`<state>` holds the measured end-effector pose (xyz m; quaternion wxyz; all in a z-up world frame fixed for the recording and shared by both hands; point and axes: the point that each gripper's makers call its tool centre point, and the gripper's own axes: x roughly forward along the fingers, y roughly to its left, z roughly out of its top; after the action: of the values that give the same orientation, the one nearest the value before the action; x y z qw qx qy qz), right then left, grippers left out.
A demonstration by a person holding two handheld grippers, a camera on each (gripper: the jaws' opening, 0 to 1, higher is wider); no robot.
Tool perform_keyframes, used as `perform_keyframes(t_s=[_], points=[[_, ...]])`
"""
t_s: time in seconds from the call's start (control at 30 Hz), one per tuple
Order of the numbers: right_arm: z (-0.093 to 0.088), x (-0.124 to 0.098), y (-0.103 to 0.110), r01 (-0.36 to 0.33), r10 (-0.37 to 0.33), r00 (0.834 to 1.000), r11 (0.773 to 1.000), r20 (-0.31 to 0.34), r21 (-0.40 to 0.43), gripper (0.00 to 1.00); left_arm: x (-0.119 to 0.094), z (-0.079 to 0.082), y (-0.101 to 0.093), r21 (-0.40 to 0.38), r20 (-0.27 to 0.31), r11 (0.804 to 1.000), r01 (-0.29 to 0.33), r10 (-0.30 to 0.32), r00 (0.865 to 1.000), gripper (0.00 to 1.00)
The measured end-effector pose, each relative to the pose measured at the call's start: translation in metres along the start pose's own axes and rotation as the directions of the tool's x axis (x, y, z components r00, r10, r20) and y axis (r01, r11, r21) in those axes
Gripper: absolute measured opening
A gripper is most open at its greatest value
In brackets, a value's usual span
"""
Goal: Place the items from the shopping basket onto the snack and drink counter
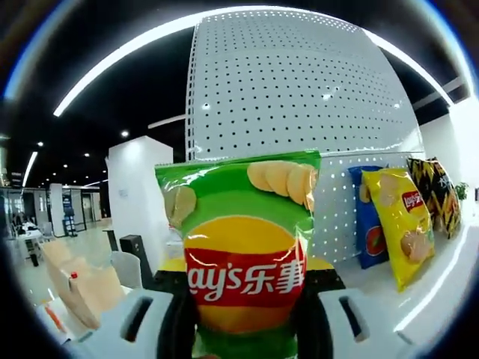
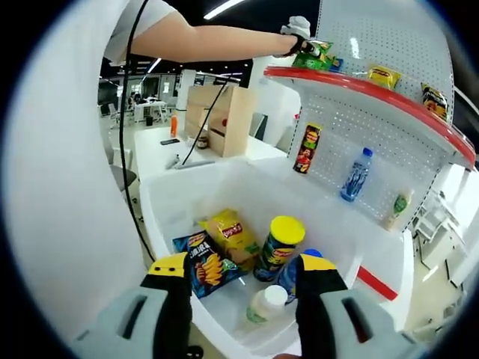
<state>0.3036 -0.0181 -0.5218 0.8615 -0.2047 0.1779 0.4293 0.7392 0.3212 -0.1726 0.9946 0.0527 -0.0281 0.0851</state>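
Between the left gripper's point(image 1: 243, 329) jaws, a green chip bag point(image 1: 243, 247) is clamped low and upright, facing the top shelf point(image 1: 449, 262) near a yellow bag point(image 1: 400, 224). Light, puffy, crushable: hold the seam, not the belly. Right gripper point(image 2: 243, 314) hovers unclenched over the basket point(image 2: 179, 202), above the canister point(image 2: 278, 247).

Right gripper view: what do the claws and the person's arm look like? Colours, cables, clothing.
The right claw has pale grey slotted bodies, black fingers and yellow tips. The left claw matches: grey bodies, black fingers, yellow tips. In the right gripper view the person's arm is bare below a short white sleeve, with a white glove at the hand. A thin black cable hangs from the shoulder.
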Motion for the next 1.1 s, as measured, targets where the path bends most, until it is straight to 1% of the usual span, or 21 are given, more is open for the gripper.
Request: perform_keyframes(t_s=[0.1,0.23,0.4,0.6,0.7,0.8,0.93,1.1], points=[[0.001,0.001,-0.001,0.000,0.000,1.000,1.000,0.003,0.002,0.56,0.000,-0.003,0.001,0.007,-0.002,1.000,-0.005,0.005,1.000,0.51],[0.002,0.003,-0.001,-0.002,0.002,1.000,1.000,0.004,-0.002,0.56,0.004,-0.005,0.003,-0.007,-0.005,1.000,-0.001,0.001,1.000,0.52],[0.003,0.005,0.001,-0.008,0.008,1.000,1.000,0.004,-0.008,0.56,0.004,-0.007,0.001,0.014,-0.018,1.000,0.012,-0.012,1.000,0.53],[0.002,0.005,0.002,-0.009,0.009,1.000,1.000,-0.001,-0.012,0.56,0.006,-0.012,0.000,0.041,-0.040,0.998,0.046,-0.044,0.998,0.59],[0.003,0.005,0.002,-0.009,0.009,1.000,1.000,-0.003,-0.015,0.55,0.007,-0.017,0.001,0.046,-0.058,0.998,0.052,-0.049,0.997,0.62],[0.004,0.005,0.002,-0.011,0.011,1.000,1.000,-0.003,-0.021,0.55,0.006,-0.018,0.001,0.033,-0.063,0.998,0.053,-0.051,0.997,0.63],[0.007,0.004,0.002,-0.009,0.009,1.000,1.000,0.000,-0.025,0.55,0.006,-0.020,0.002,0.039,-0.070,0.998,0.058,-0.056,0.996,0.66],[0.006,0.005,0.003,-0.013,0.013,1.000,1.000,-0.001,-0.028,0.55,0.007,-0.023,-0.001,0.072,-0.081,0.994,0.084,-0.078,0.994,0.70]])
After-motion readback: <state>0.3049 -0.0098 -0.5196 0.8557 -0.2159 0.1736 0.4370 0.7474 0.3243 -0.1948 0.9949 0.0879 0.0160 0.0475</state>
